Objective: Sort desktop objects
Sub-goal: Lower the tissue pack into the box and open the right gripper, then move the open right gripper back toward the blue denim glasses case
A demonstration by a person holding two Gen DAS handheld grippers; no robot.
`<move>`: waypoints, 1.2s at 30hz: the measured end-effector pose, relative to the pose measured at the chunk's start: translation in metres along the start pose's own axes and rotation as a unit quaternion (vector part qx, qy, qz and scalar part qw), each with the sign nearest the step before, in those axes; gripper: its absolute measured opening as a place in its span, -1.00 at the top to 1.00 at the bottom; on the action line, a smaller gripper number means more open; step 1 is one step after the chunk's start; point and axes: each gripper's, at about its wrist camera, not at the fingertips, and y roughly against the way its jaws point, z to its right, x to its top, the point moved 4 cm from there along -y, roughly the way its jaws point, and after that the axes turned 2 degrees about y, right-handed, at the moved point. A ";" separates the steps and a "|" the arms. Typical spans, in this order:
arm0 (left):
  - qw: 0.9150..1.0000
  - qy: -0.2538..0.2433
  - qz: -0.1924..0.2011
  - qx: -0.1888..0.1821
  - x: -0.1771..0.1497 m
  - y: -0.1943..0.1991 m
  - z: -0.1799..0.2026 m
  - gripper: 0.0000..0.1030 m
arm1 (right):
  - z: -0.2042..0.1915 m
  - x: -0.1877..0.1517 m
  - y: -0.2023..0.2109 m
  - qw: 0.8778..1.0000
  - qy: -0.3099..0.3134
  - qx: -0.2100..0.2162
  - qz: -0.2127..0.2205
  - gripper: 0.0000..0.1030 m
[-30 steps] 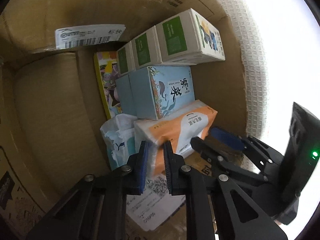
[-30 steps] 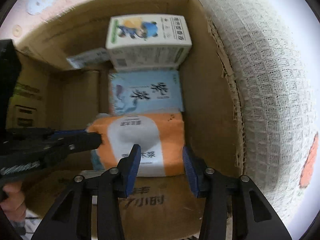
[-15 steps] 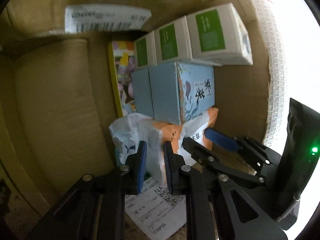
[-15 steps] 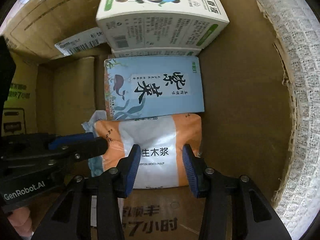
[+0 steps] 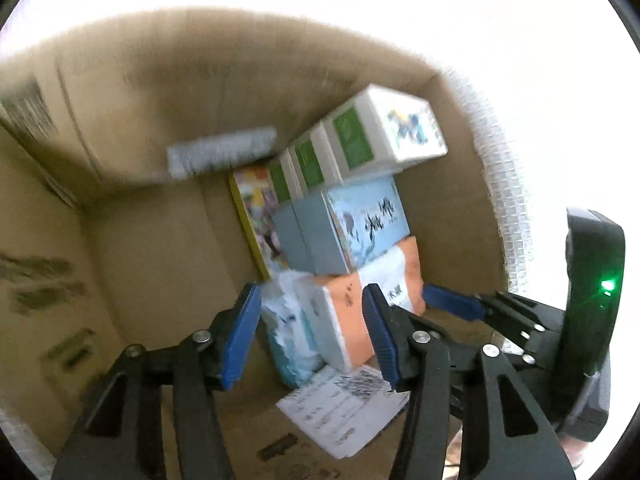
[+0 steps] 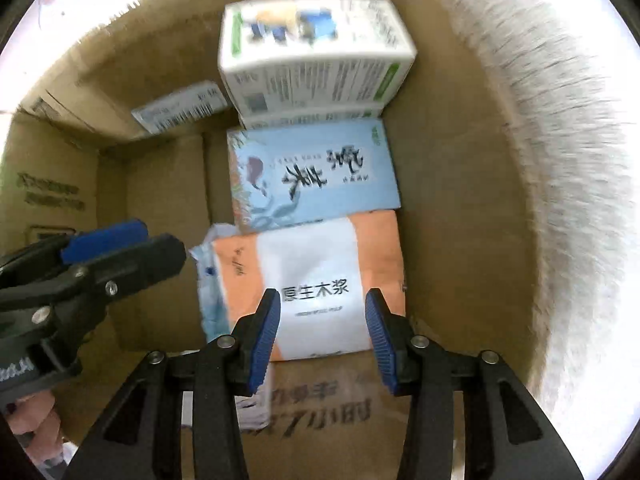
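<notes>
Left claw (image 5: 310, 332): gaping wide and gripping nothing; its two blue pads are straddling the near end of the orange tissue pack (image 5: 360, 300) and the crumpled white-and-blue bag (image 5: 288, 328) without visibly touching either.
Right claw (image 6: 323, 328): also standing open and empty, its pads hovering over the near end of the orange tissue pack (image 6: 316, 280), with the left claw (image 6: 120, 252) reaching in from the left.
Where the goods are lying: everything is sitting inside the cardboard box (image 6: 460, 200), lined up against its right wall. The white-and-green boxes (image 6: 312, 56) are at the far end, the light blue box (image 6: 312, 176) is in the middle, and the orange tissue pack is nearest.
Beside the row: a yellow-edged book (image 5: 256, 216) is standing on edge to the left of the blue box, and a printed paper slip (image 5: 340, 404) is lying on the box floor near the claws.
Step in hand: judging by both claws being open over the pack, the placing seems finished and the claws seem to be clearing off.
Doing it well: each claw should be rising straight up and staying wide, so no pad is dragging the soft pack out of line.
Watch for: the loose bag catching on the left pad, and the two claws knocking each other, since they are close together.
Handling: the pack is looking soft and squashy, so any nudge is likely to skew it.
</notes>
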 end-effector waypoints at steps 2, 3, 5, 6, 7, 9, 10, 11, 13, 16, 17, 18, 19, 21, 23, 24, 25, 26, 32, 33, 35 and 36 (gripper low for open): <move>0.999 -0.024 0.025 -0.005 0.004 0.019 0.004 -0.10 | -0.006 -0.001 0.010 1.000 -0.008 0.008 0.015 0.15; 0.999 -0.035 0.032 -0.017 0.002 0.030 0.000 -0.10 | -0.010 -0.001 0.016 1.000 -0.013 0.009 0.023 0.12; 0.996 -0.068 0.050 -0.024 0.006 0.049 0.017 -0.11 | -0.020 -0.003 0.028 0.999 -0.015 -0.008 0.042 0.02; 0.994 -0.087 0.068 -0.021 0.005 0.059 0.018 -0.11 | -0.026 -0.003 0.033 0.998 -0.013 -0.021 0.054 0.02; 0.989 -0.114 0.092 -0.012 0.002 0.070 0.021 -0.11 | -0.033 -0.004 0.040 0.997 -0.014 -0.035 0.069 0.01; 0.982 -0.145 0.121 0.004 -0.019 0.089 0.018 -0.11 | -0.045 -0.008 0.051 0.994 -0.022 -0.038 0.095 0.01; 0.980 -0.152 0.127 0.006 -0.021 0.098 0.017 -0.11 | -0.048 -0.005 0.059 0.993 -0.027 -0.028 0.113 0.00; 0.980 -0.154 0.127 0.000 -0.025 0.105 0.015 -0.11 | -0.059 -0.006 0.062 0.992 -0.030 -0.019 0.125 -0.05; 0.980 -0.156 0.119 -0.017 -0.034 0.115 0.008 -0.11 | -0.077 -0.009 0.068 0.989 -0.039 -0.003 0.143 -0.14; 0.982 -0.136 0.123 -0.036 -0.038 0.150 -0.009 -0.11 | -0.103 -0.015 0.072 0.988 -0.048 -0.027 0.147 -0.17; 0.983 -0.128 0.125 -0.034 -0.039 0.149 -0.015 -0.11 | -0.115 -0.015 0.068 0.987 -0.053 -0.041 0.147 -0.17; 0.984 -0.129 0.122 -0.028 -0.039 0.153 -0.021 -0.11 | -0.119 -0.019 0.071 0.986 -0.061 -0.049 0.146 -0.17; 0.984 -0.136 0.117 -0.015 -0.041 0.158 -0.027 -0.11 | -0.128 -0.026 0.074 0.985 -0.071 -0.053 0.146 -0.17; 0.979 -0.158 0.124 0.039 -0.040 0.159 -0.038 -0.11 | -0.149 -0.034 0.077 0.983 -0.077 -0.044 0.161 -0.17; 0.970 -0.170 0.147 0.089 -0.043 0.171 -0.052 -0.11 | -0.165 -0.042 0.081 0.980 -0.083 -0.015 0.178 -0.17; 0.969 -0.170 0.150 0.096 -0.045 0.177 -0.058 -0.12 | -0.173 -0.043 0.084 0.979 -0.088 -0.003 0.184 -0.17; 0.971 -0.164 0.150 0.090 -0.046 0.180 -0.064 -0.11 | -0.178 -0.044 0.086 0.978 -0.092 0.001 0.189 -0.17; 0.975 -0.151 0.143 0.076 -0.049 0.186 -0.073 -0.12 | -0.184 -0.046 0.090 0.977 -0.096 -0.006 0.191 -0.18; 0.984 -0.100 0.142 0.045 -0.061 0.207 -0.111 -0.12 | -0.202 -0.052 0.120 0.969 -0.119 -0.096 0.194 -0.19; 0.983 -0.097 0.146 0.052 -0.061 0.206 -0.114 -0.12 | -0.205 -0.053 0.126 0.967 -0.117 -0.104 0.200 -0.19; 0.984 -0.086 0.147 0.052 -0.062 0.212 -0.124 -0.12 | -0.212 -0.054 0.133 0.966 -0.114 -0.103 0.210 -0.24; 0.987 -0.069 0.137 0.051 -0.061 0.212 -0.132 -0.12 | -0.216 -0.055 0.137 0.966 -0.112 -0.100 0.212 -0.27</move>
